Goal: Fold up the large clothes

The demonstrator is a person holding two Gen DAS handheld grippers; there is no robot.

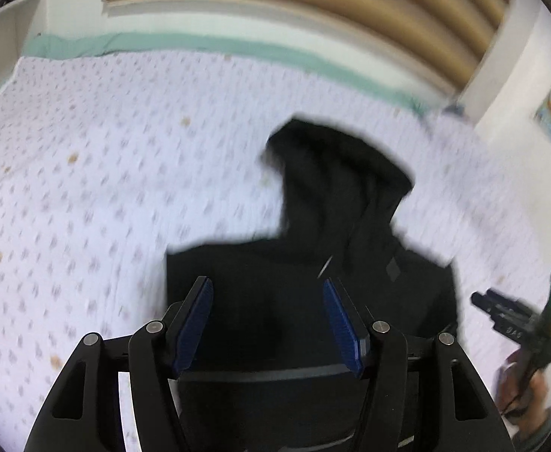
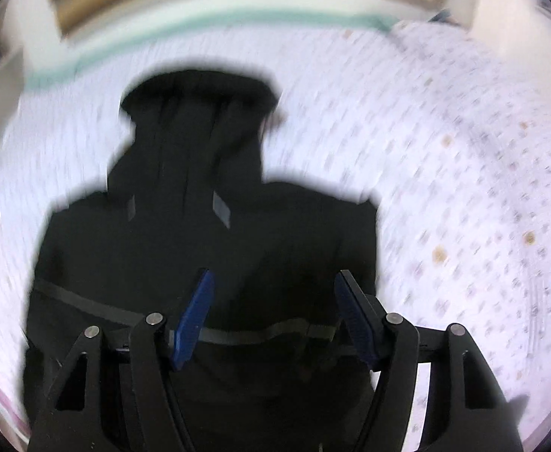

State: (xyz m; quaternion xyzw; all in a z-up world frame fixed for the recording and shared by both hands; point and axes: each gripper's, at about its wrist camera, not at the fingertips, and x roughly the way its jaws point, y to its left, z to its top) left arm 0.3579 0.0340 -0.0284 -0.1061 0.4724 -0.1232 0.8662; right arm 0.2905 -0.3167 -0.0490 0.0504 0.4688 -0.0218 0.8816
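Both views blurred by motion. Left wrist view: white bedsheet [image 1: 87,173] with small grey dots and a few brown spots fills the left and middle, a green band [image 1: 207,43] along its far edge, tan slatted blind [image 1: 313,3] above that. Black hooded jacket [image 1: 331,226] lies flat on the sheet right of centre, hood pointing away toward the far edge, body spreading toward the camera. Left gripper [image 1: 267,293] sits over the near part of the jacket, blue pads [image 1: 196,324] spread wide, jaws released, nothing between them. Far right edge of this view: the right gripper [image 1: 516,324] held in a hand [image 1: 527,391], green light on it; jaw gap not readable from here. Right wrist view: same jacket [image 2: 200,233] centred and left, hood [image 2: 200,113] far, grey tabs either side of the collar, a thin dark strap [image 2: 98,307] across the lower body. Right gripper [image 2: 273,290] over the jacket's near edge, blue pads [image 2: 196,316] wide apart, jaws released, holding nothing. Dotted sheet [image 2: 463,188] fills the right side.
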